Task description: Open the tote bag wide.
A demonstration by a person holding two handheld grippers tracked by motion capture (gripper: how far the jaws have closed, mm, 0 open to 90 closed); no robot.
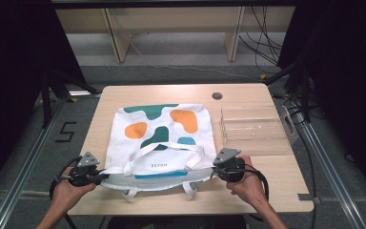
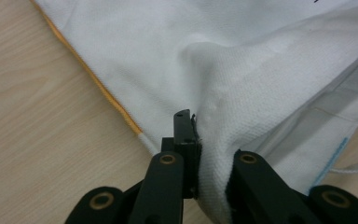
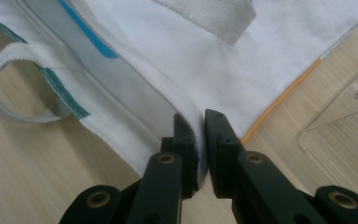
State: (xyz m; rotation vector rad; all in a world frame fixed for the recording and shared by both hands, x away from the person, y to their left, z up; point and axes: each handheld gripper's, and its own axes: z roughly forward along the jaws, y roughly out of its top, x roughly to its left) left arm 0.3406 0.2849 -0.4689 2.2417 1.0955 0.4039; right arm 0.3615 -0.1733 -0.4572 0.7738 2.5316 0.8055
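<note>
At the near left corner of the white tote bag (image 1: 159, 143), the left gripper (image 1: 95, 172) has its jaws closed down on a bunched fold of the cloth; the left gripper view shows the fabric (image 2: 242, 107) pinched and pulled up between them. On the near right corner, the right gripper (image 1: 218, 167) is nearly closed, its jaws clamping the bag's hemmed edge (image 3: 186, 93) with only the cloth's thickness between them. Both hands come in from the near side, the left hand (image 1: 66, 193) and right hand (image 1: 250, 186) wrapped around the gripper bodies, forearms angled inward. The bag lies flat in the middle of the light wooden table (image 1: 267, 191), printed with green, orange and blue patches, its straps (image 1: 167, 150) across the near half. A clear plastic tray (image 1: 255, 129) sits just right of the bag. Beyond the table are grey floor and cables (image 1: 262, 43).
</note>
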